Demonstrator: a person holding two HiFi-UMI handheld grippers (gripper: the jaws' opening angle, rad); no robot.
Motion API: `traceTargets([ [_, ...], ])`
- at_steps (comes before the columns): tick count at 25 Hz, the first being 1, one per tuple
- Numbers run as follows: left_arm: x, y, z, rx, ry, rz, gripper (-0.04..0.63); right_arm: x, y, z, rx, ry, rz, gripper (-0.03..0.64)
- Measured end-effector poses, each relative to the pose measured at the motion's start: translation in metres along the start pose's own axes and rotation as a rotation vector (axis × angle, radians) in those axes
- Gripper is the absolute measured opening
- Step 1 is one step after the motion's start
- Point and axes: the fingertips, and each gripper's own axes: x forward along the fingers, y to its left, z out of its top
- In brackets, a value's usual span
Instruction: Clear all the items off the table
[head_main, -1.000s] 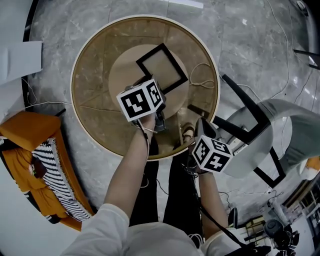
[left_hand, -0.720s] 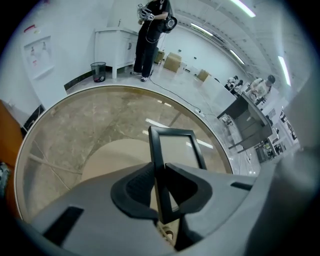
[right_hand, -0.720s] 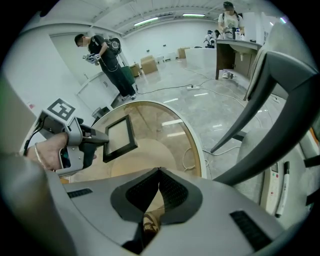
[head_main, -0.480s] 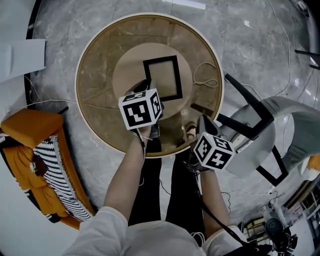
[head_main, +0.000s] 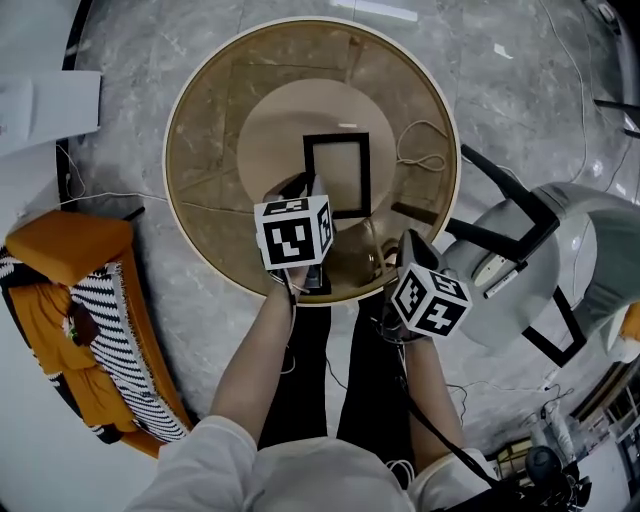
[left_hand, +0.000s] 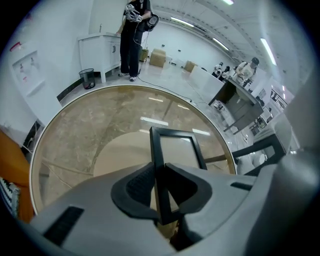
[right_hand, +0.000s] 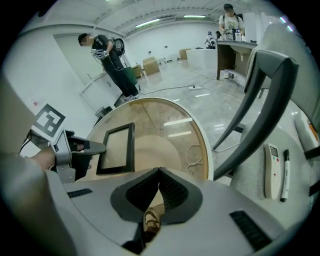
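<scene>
Tongs in the left hand (left_hand: 159, 169) have just been closing, and they now pinch the left rail of a black picture frame (head_main: 337, 175) near its near corner; the rail stands upright between the two dark pads. A second ago the frame sat diagonally over the middle of the round counter (head_main: 215, 120). Now its sides run square to the person, and it sits a little nearer to them. My reading is that the grip holds well enough to turn the frame, so carrying it off the counter is the step in hand. I cannot tell whether it has left the glass yet.

The frame is a thin, matt black rectangle around a pale, see-through pane, and the beige base under the glass top shows through it. With only one rail held near a corner, it will likely want to swing.

Just to its right a loop of white cord (head_main: 420, 150) lies on the glass, apart from the frame and not yet dealt with.

At the near rim, the right-hand tongs (right_hand: 159, 171) are pressed together on nothing. Beyond them, off the counter, stands a grey chair (head_main: 520, 250).
</scene>
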Motion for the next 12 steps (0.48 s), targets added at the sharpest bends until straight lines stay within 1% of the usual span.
traceTargets([
  [5,0.003,0.003,-0.022,0.049,0.049,0.007,0.071,-0.002,0.003,-0.010,-0.008,0.003,0.006,0.025],
  [9,0.011,0.008,-0.027,0.049,0.092,0.011,0.077,-0.002,0.005,-0.011,-0.012,0.003,0.005,0.025],
  [12,0.014,0.008,-0.026,0.061,0.095,0.024,0.084,-0.002,0.003,-0.012,-0.015,0.003,0.004,0.025],
])
